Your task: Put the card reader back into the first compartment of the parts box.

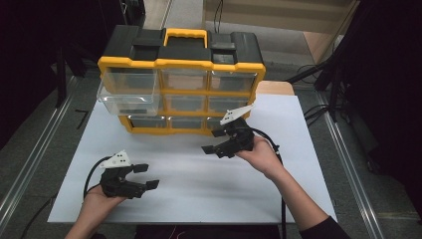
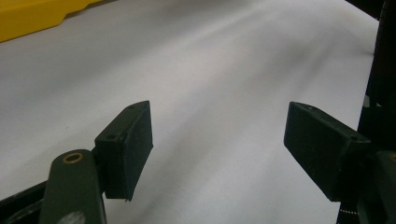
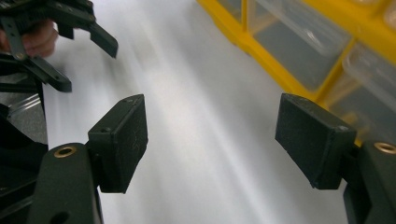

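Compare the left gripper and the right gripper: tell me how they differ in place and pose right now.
The left gripper sits near the table's front edge, far from the yellow organizer; the right gripper is held farther forward, close to the organizer's bottom drawers. The left gripper's jaws point to the right across the white tabletop; the right gripper's jaws point to the left. Shared: both are open, empty, and each held in one hand.

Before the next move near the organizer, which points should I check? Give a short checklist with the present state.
1. Left gripper open, nothing held: ok.
2. Right gripper open, nothing held: ok.
3. White table between grippers free of loose items: ok.
4. One drawer of the organizer on its left side sticks out: not ok if all must be shut.
5. Drawer contents: cannot tell.
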Tool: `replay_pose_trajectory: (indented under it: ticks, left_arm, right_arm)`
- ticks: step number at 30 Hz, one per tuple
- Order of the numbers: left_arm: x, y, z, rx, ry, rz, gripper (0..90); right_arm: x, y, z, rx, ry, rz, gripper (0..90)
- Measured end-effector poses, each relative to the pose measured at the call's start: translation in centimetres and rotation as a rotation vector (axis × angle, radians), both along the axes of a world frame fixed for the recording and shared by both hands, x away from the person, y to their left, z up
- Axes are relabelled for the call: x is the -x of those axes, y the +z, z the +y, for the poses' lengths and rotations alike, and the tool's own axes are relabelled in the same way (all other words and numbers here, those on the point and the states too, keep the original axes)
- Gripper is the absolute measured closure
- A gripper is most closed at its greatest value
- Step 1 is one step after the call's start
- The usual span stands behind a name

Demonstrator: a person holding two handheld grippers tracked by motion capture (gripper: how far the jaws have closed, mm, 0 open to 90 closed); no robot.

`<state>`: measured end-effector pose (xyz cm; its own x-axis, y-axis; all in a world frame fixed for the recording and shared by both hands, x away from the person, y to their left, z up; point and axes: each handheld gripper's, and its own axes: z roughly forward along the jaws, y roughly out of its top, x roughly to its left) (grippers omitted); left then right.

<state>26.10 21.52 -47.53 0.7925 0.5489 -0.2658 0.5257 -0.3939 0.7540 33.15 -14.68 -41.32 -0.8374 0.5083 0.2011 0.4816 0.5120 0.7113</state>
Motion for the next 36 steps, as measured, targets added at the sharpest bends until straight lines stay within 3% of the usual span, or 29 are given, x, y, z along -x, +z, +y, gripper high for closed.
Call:
replay_pose_trajectory:
  ticks: [6,11,23,36]
  left_arm:
    - [0.0,0.0,0.0,0.011,0.002,0.003,25.0]
    - [0.0,-0.1,-0.1,-0.003,0.004,0.005,25.0]
    - [0.0,-0.1,-0.2,-0.01,-0.008,-0.001,24.9]
    - [0.0,-0.1,-0.2,-0.01,-0.005,0.003,24.9]
  right_arm:
    - [0.8,-1.6,-0.9,-0.01,-0.016,0.027,23.4]
    - [1.5,-2.7,-1.6,0.005,-0.018,0.048,23.4]
    - [4.0,-5.5,-4.2,-0.01,-0.068,0.08,23.3]
    - [6.2,-7.0,-6.4,-0.016,-0.097,0.089,23.2]
